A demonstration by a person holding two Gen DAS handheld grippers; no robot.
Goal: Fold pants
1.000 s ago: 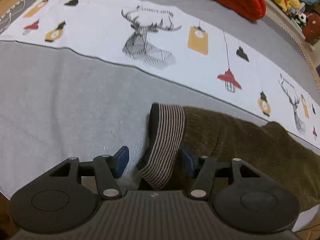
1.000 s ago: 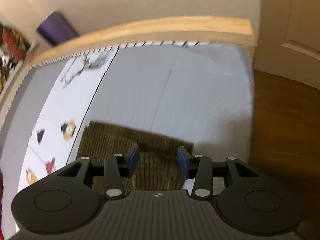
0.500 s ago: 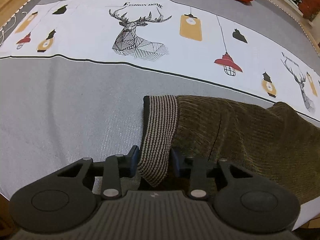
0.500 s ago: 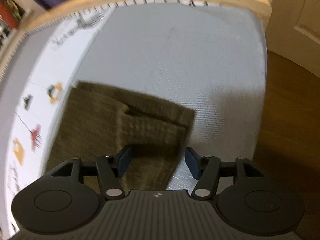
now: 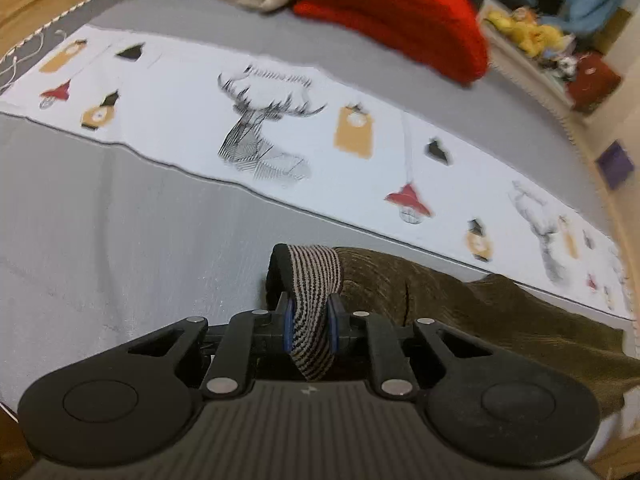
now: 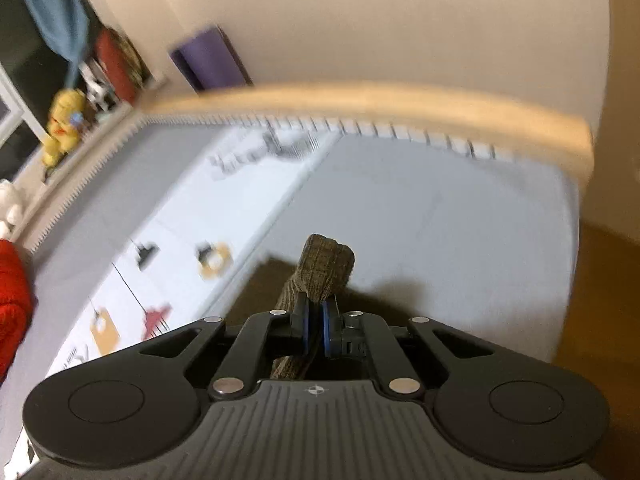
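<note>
Left gripper (image 5: 310,322): jaws clenched on the striped waistband (image 5: 314,280), which rises between them and arches just ahead.
Pants (image 5: 500,316): olive corduroy, trailing right of the left jaws over the grey bedspread (image 5: 120,240).
Right gripper (image 6: 314,326): jaws clamped on a bunched pant-leg end (image 6: 326,266) poking up ahead of them.
Risk: the thin pinch on the bunched leg may slip, or uneven lifting could skew the fold.
Blur: both views are smeared, hiding finer detail.

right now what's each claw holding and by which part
Both hold the olive pants: left claw is shut on the striped waistband, right claw on a bunched leg end.
</note>
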